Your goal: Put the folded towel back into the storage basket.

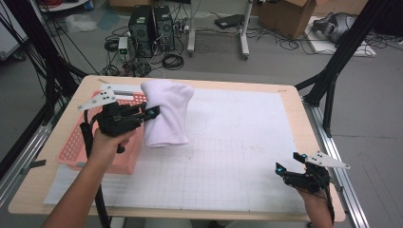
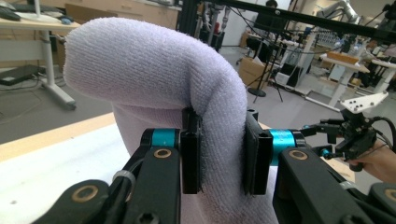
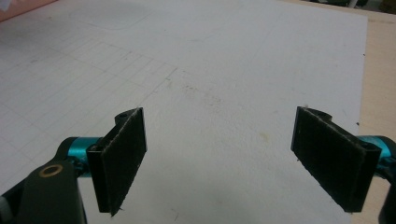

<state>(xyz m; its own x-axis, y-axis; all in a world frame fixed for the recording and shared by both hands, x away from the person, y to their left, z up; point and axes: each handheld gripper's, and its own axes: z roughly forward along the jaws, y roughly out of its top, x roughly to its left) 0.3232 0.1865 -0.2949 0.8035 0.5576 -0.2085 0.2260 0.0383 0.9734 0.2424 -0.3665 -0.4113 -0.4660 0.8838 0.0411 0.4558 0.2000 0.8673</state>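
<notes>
A pale lilac-white towel (image 1: 167, 111) hangs in the air beside the pink basket (image 1: 80, 137), folded over at its top. My left gripper (image 1: 153, 113) is shut on a fold of it, held above the table's left side. In the left gripper view the black pads (image 2: 190, 156) pinch the terry towel (image 2: 154, 70), which drapes over and down past the jaws. My right gripper (image 1: 290, 164) rests low near the table's front right corner, its jaws wide open. Between its pads (image 3: 120, 156) I see nothing but the white gridded mat (image 3: 219, 70).
The white gridded mat (image 1: 237, 142) covers most of the wooden table (image 1: 294, 95). The pink basket stands at the left edge. Computer towers (image 1: 151, 28), cables and cardboard boxes (image 1: 290, 16) lie on the floor beyond the table. Black frame legs (image 1: 332, 71) stand at the right.
</notes>
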